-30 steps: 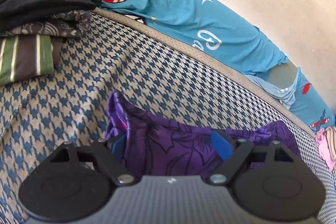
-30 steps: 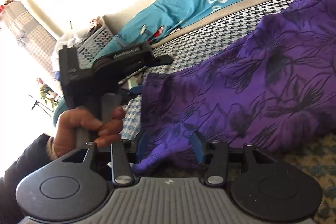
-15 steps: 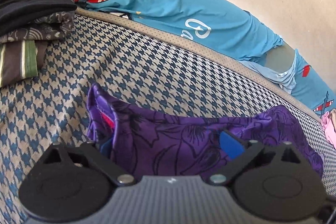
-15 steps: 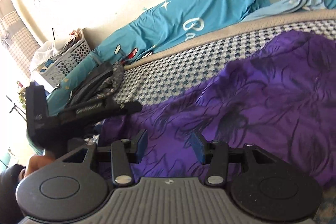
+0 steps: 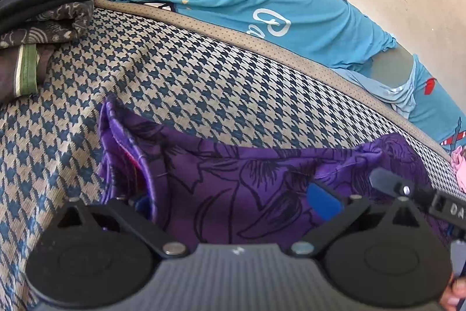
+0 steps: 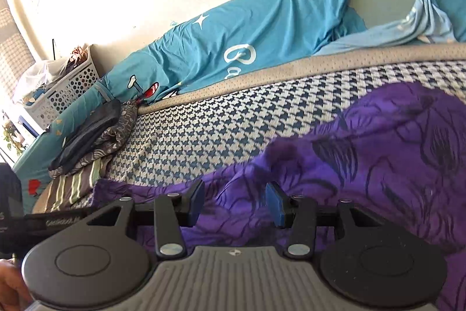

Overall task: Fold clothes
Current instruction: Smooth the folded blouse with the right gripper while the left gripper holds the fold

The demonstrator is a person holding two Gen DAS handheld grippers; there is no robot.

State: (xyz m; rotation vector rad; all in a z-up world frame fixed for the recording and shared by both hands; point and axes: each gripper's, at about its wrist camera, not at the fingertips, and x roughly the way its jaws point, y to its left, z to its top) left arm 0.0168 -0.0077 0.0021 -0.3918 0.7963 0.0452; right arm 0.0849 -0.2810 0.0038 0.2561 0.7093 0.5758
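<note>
Cloth (image 5: 233, 194) lies purple and limp on the bed (image 5: 189, 83); we would pinch its nine o'clock edge. Left tongs (image 5: 233, 201) and right tongs (image 6: 234, 201) gape, empty.

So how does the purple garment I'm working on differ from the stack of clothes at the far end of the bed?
The purple garment lies loose and rumpled across the checked bed cover; the stack of clothes is folded and piled in layers. The garment is one bright floral print; the stack mixes black, grey patterned and striped pieces. The garment lies between both hand-held grippers' open fingers; the stack sits untouched. Both rest on the same cover.
</note>
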